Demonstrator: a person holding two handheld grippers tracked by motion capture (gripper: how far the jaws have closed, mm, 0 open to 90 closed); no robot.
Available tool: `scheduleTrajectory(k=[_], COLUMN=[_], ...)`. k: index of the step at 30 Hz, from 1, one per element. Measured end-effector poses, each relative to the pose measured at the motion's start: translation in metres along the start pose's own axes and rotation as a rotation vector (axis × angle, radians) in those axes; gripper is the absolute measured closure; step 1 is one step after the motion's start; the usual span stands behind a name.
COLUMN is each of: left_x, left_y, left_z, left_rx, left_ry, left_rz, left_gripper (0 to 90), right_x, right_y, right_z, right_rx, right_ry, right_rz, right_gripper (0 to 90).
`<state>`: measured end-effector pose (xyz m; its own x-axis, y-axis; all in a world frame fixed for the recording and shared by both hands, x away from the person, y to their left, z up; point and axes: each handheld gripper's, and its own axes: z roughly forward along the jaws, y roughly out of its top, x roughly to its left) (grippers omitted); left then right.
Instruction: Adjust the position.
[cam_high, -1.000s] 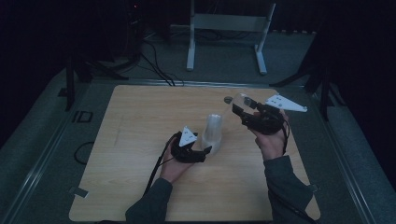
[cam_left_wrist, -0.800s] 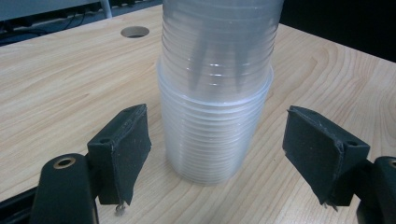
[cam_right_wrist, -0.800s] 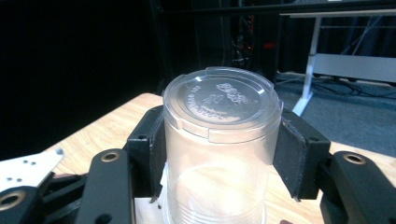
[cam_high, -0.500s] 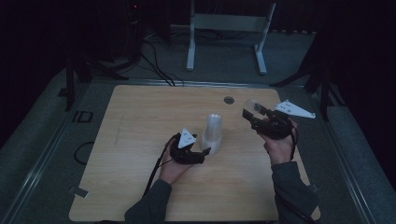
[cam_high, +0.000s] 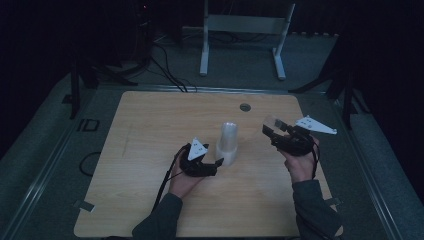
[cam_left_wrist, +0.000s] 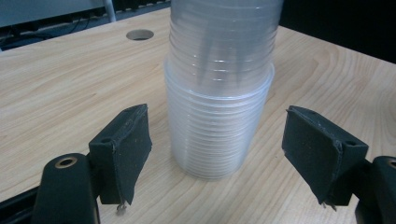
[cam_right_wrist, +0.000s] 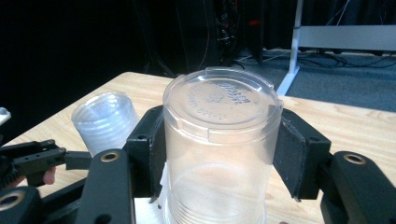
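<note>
Dark room all around, with a pale wooden bench (cam_high: 150, 150) in the middle. A stack of clear cups (cam_high: 228, 144) stands upside down near the middle of the bench. The left tongs (cam_left_wrist: 217, 149) sit low by the stack, on the side toward the near edge. Their jaws stand wide, one on each side of the stack, and do not touch it. The right tongs (cam_right_wrist: 217, 154) are up above the right side of the bench. They squeeze one clear cup (cam_right_wrist: 219, 140), bottom end up. A round hole (cam_high: 245, 107) sits near the far edge.
</note>
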<state>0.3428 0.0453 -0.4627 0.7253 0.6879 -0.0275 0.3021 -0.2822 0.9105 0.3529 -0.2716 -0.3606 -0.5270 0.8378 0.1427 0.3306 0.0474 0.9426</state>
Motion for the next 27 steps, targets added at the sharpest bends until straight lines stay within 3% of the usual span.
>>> scheduleTrajectory(k=[9, 27], left_x=[-0.004, -0.032], left_y=[-0.001, 0.003], left_z=[-0.007, -0.003], left_rx=[-0.013, -0.015], left_ry=[0.001, -0.065], left_rz=[0.002, 0.059], left_gripper=[24.3, 25.4], right_x=[-0.003, -0.002], right_y=[-0.014, -0.049], right_z=[0.0, 0.002], right_rx=[0.017, 0.062], right_ry=[-0.015, -0.015], right_rz=[0.027, 0.089], right_gripper=[40.0, 39.9])
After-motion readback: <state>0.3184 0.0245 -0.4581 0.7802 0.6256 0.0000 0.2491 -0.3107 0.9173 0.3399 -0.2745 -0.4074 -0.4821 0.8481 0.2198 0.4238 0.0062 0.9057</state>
